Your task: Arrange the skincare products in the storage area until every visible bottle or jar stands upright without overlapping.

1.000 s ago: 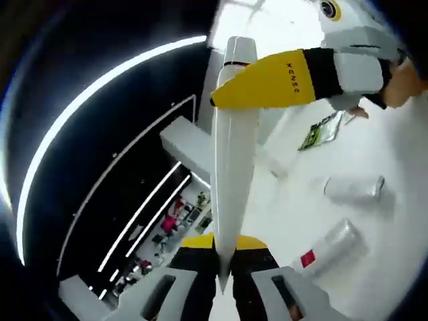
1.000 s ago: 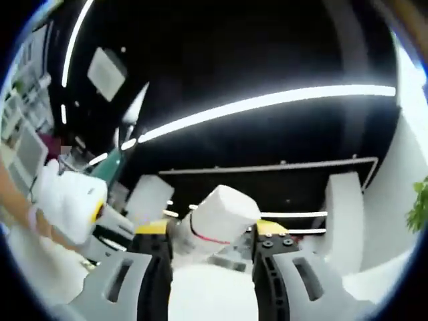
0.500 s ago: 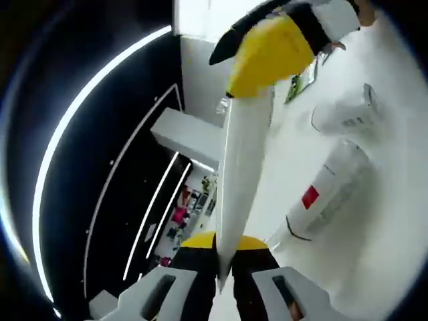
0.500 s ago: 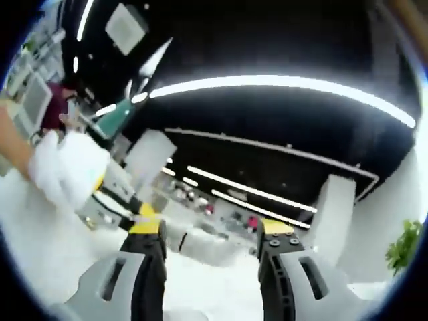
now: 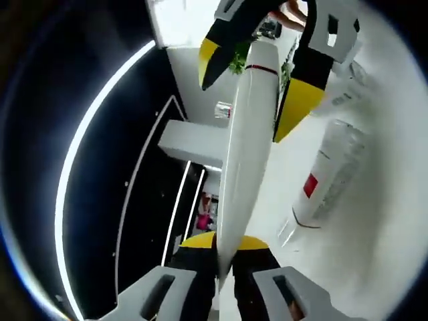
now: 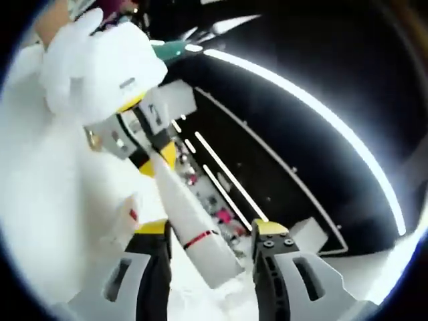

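Observation:
A long white tube (image 5: 244, 147) with a thin red ring near its cap end stands out from my left gripper (image 5: 224, 244), which is shut on its flat crimped end. My right gripper (image 5: 241, 110) is open, one yellow-tipped jaw on each side of the cap end with a gap on both sides. In the right gripper view the tube (image 6: 180, 207) runs from between my right gripper (image 6: 210, 231) up to the left gripper (image 6: 157, 157). A white bottle with a red label (image 5: 328, 174) lies on its side on the table; it also shows as the bottle (image 6: 124, 217).
The white table top (image 5: 374, 221) spreads to the right. A second pale bottle (image 5: 348, 83) lies farther back. A small clear container (image 5: 223, 110) stands by the white wall block. A hand (image 5: 294, 10) holds the right gripper. Dark ceiling with light strips lies beyond.
The right gripper has swung round, and its jaws now stand on either side of the tube's cap end. The left gripper has kept hold of the tube. Both views have rolled.

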